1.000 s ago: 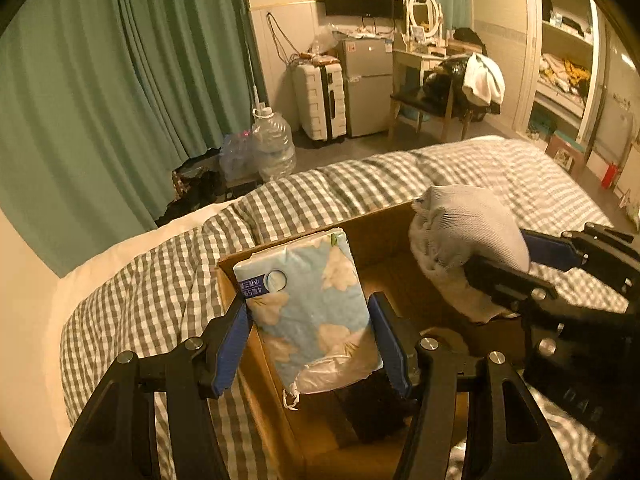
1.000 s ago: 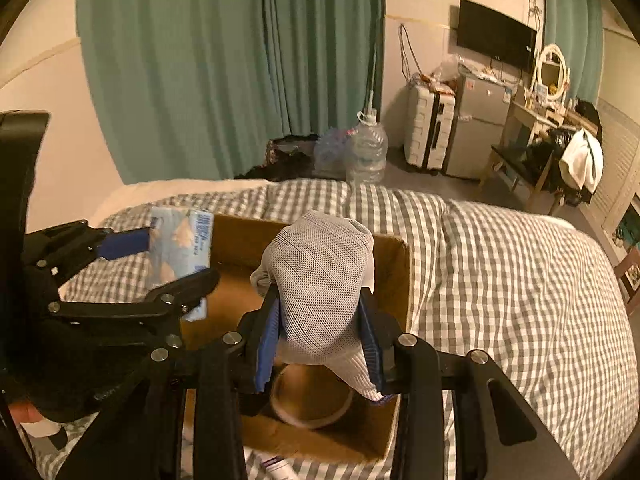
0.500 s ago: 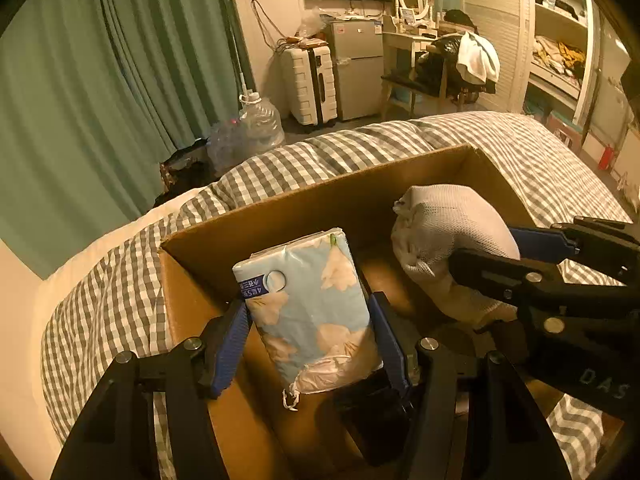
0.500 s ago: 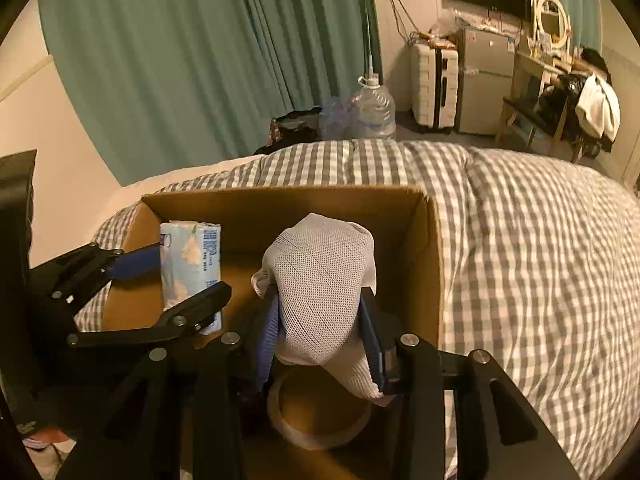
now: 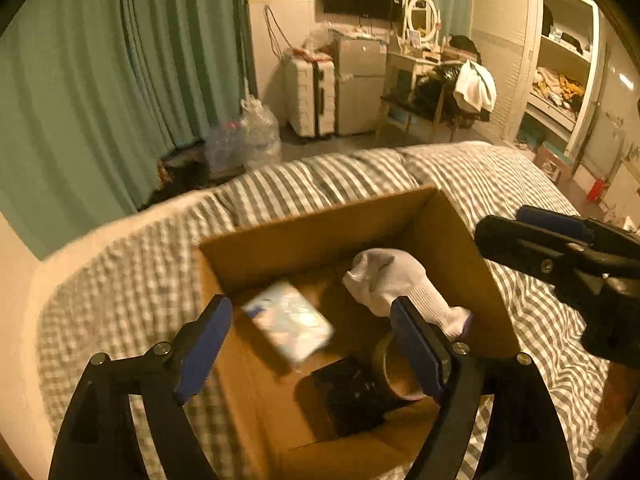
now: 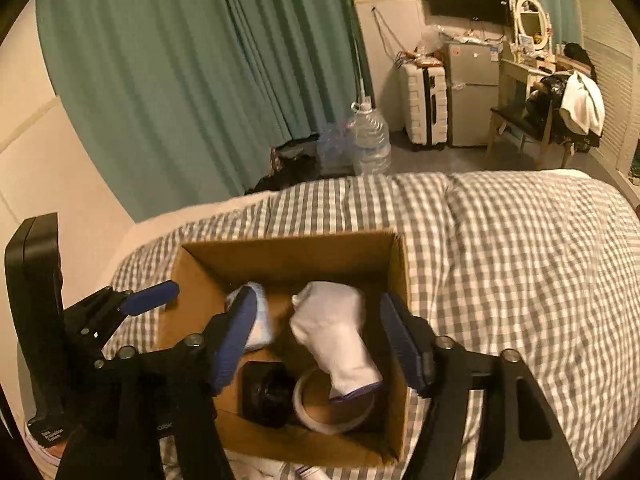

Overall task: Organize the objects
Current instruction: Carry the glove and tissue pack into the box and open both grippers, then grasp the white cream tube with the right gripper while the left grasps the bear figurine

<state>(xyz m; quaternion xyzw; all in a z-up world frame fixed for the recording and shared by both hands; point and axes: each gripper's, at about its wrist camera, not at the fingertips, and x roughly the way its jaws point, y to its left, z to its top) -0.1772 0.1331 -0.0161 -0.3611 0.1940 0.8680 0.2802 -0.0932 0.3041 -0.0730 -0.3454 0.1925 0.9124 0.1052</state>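
Note:
An open cardboard box point(image 5: 320, 216) point(image 6: 288, 240) sits on the checked bed. My left gripper point(image 5: 310, 342) hangs over it with its jaws opening. The blue tissue pack point(image 5: 288, 320) lies loose and blurred between and below the pads, inside the box. My right gripper point(image 6: 320, 338) is opening its jaws too. The white sock point(image 6: 332, 328) point(image 5: 396, 284) sits free between them, resting in the box on a tape roll point(image 6: 320, 416). A black object point(image 6: 268, 396) lies on the box floor. The tissue pack point(image 6: 260, 320) is partly hidden behind the right gripper's left finger.
The grey checked bed cover point(image 6: 500, 260) spreads around the box. Beyond the bed edge stand water bottles point(image 6: 370, 136), a white suitcase point(image 6: 424, 104), a small fridge point(image 6: 472, 92) and a chair draped with clothes point(image 6: 560, 112). Green curtains point(image 6: 200, 80) hang behind.
Both grippers opened and drew back from the box. The tissue pack dropped out of the left gripper into the box. The right gripper let go of the sock, which now rests inside the box.

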